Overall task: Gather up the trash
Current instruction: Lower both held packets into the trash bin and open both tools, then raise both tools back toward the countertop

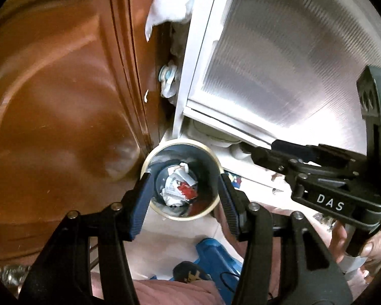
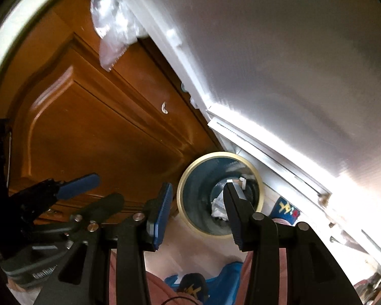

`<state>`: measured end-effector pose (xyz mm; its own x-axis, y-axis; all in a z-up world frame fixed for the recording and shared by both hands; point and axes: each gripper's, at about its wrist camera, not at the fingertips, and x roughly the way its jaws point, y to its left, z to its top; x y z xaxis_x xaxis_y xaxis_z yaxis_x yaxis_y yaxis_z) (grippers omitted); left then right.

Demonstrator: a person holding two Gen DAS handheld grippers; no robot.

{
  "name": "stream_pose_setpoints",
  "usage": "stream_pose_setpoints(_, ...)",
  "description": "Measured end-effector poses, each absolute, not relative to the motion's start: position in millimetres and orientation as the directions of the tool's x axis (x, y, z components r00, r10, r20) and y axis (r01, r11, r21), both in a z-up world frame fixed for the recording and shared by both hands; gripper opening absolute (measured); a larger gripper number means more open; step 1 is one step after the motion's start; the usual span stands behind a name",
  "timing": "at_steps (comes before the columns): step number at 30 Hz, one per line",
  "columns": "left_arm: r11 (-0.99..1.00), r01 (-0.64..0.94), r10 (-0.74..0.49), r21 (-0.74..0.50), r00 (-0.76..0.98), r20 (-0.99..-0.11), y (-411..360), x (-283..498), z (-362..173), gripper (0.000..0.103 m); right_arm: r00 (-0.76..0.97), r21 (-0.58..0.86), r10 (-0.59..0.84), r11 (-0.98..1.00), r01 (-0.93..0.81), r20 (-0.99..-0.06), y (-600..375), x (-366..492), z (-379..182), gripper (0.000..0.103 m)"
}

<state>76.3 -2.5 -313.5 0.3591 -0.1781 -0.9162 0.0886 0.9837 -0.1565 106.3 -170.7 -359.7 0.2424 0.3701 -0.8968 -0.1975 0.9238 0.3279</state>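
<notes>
The trash (crumpled white paper with a red scrap) is lying at the bottom of the bin, a round blue-grey bin with a pale rim that is standing on the floor between the wooden door and the white appliance. The left gripper is hanging right above the bin's mouth, its fingers standing apart with nothing between them. The right gripper is hovering just beside it, fingers likewise apart and empty. Below, a blue slipper is showing on the floor, partly hidden by pink cloth.
</notes>
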Motion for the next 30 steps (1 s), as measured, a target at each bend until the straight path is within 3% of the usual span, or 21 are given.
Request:
stream_pose_setpoints(7,0.975,0.103,-0.221,-0.195,0.434,-0.874,-1,45,-264,0.049,0.311,0.324,0.369,0.928,-0.185,-0.876,-185,67,-312,0.042)
stream_pose_setpoints(12,0.968,0.139,-0.251,-0.209,0.508,-0.824,-2,19,-218,0.049,0.375,0.267,0.357,0.925,-0.27,-0.856,-184,35,-262,0.042)
stream_pose_setpoints(20,0.964,0.126,-0.263,-0.236,0.595,-0.759,5,-15,-153,0.049,0.525,0.189,0.383,0.903,-0.386,-0.76,-174,-9,-170,0.042)
stream_pose_setpoints(30,0.965,0.172,-0.261,-0.197,0.679,-0.686,0,-45,-83,0.049,0.629,0.17,0.409,0.898,-0.405,-0.661,-181,-39,-81,0.042)
